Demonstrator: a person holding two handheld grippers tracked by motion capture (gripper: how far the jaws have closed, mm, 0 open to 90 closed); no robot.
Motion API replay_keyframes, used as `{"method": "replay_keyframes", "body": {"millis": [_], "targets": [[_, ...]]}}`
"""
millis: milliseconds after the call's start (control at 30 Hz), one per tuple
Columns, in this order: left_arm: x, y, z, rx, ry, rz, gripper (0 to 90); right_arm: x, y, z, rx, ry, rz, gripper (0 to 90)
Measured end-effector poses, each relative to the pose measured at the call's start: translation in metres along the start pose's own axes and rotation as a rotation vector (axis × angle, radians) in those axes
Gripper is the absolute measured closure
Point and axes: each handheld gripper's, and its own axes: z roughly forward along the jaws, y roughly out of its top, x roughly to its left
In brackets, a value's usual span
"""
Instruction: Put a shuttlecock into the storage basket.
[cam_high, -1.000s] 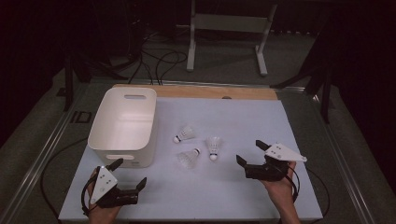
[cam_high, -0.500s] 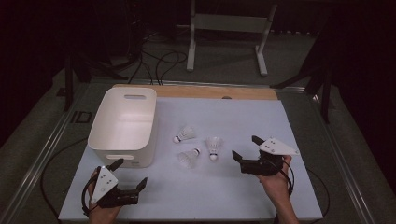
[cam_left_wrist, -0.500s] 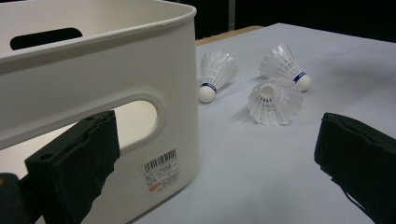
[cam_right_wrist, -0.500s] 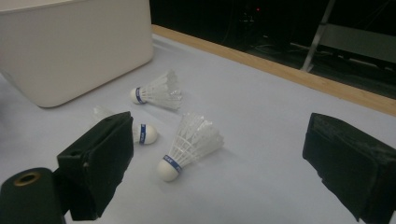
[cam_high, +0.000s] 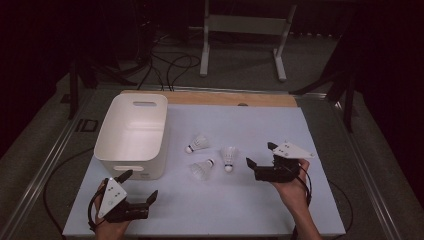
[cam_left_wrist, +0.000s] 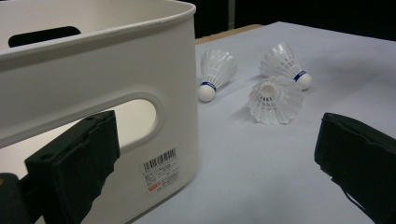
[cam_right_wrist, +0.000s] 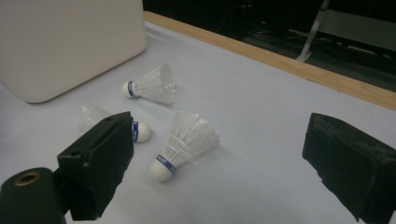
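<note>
From where I'm driving, the right gripper (cam_high: 260, 155) has its jaws wide apart and a bare strip of table (cam_high: 300, 130) between it and the closest shuttlecock (cam_high: 229, 158), nothing in the way. The other two shuttlecocks (cam_high: 199, 144) (cam_high: 202, 168) lie near it on the far side, so it's tight there. My left gripper (cam_high: 136, 186), jaws spread, sits near the table's front left corner with the white bin (cam_high: 134, 135) just beside it, blocking that side; toward the right is open
</note>
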Motion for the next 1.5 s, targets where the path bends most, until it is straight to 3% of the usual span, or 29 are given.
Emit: {"method": "replay_keyframes", "body": {"millis": [667, 1500], "targets": [[0.0, 0.0, 0.001, 0.005, 0.0, 0.005, 0.8, -0.002, 0.015, 0.019, 0.096, -0.003, -0.004, 8.7], [0.0, 0.0, 0.001, 0.009, 0.0, 0.019, 0.8, -0.003, 0.031, 0.045, 0.135, 0.019, -0.019, 8.7]]}}
